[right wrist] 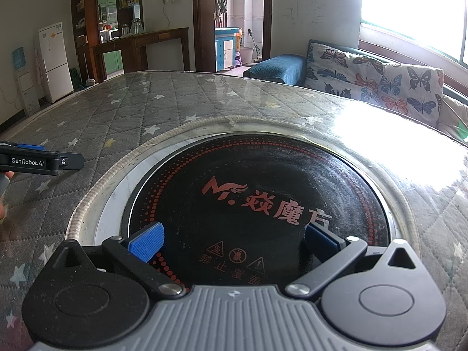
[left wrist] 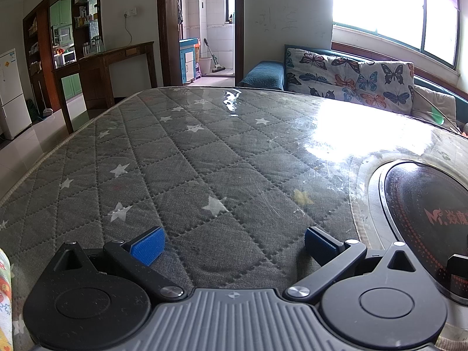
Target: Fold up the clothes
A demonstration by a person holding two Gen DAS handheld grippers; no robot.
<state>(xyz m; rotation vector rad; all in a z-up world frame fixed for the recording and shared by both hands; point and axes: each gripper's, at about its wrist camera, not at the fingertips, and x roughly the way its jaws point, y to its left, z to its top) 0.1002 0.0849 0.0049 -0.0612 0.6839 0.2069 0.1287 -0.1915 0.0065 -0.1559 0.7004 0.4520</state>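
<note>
A: Grippers, both spread wide, empty: left gripper point(left wrist: 232, 244) over grey star-quilted table cover point(left wrist: 181, 158), right gripper point(right wrist: 232, 241) over round black cooktop point(right wrist: 257, 199).

B: Clothes? Only a floral printed cloth point(left wrist: 5, 298) at the near left edge, nearest the left gripper; long axis unclear.

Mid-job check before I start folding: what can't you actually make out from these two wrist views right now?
- Colourful printed cloth, left wrist view: cut off by the left edge; I cannot tell what garment it is.
- Left gripper, right wrist view: side-on and cut by the left edge, so its opening is unreadable there.
- Table cover under the window, both views: glare washes it out.
- Round cooktop: its near part is hidden behind the right gripper.
</note>
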